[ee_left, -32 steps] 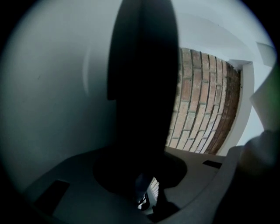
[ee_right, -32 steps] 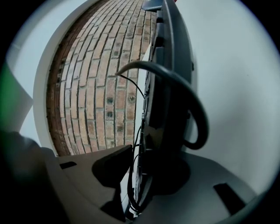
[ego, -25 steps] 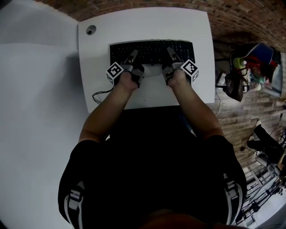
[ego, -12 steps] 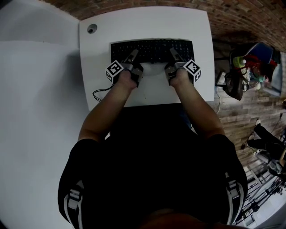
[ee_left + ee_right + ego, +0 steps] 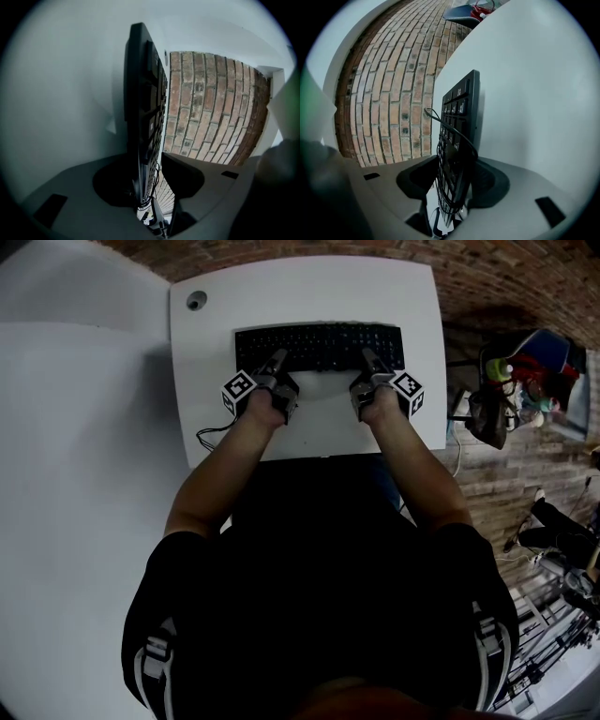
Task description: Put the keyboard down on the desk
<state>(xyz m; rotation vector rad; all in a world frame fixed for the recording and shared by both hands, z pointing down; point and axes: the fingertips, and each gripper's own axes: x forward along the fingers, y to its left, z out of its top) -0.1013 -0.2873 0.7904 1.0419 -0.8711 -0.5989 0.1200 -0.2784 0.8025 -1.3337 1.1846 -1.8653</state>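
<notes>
The black keyboard (image 5: 319, 345) lies flat on the white desk (image 5: 309, 287), long side across it. My left gripper (image 5: 277, 360) is at its near edge on the left, my right gripper (image 5: 368, 357) at its near edge on the right. In the left gripper view the keyboard (image 5: 143, 117) stands edge-on between the jaws of the left gripper (image 5: 150, 173), with a gap beside one pad. In the right gripper view the keyboard (image 5: 459, 126), a thin cable (image 5: 454, 136) looped over it, sits loosely between the jaws of the right gripper (image 5: 452, 180). Both pairs of jaws have just been opening.
A round cable grommet (image 5: 196, 300) sits in the desk's far left corner. A black cable (image 5: 211, 437) hangs off the near left edge. A brick floor surrounds the desk, with bags and clutter (image 5: 525, 381) to the right.
The right gripper has shifted a little to the right along the keyboard's near edge. The left gripper has hardly moved. The keyboard stays flat on the desk.
</notes>
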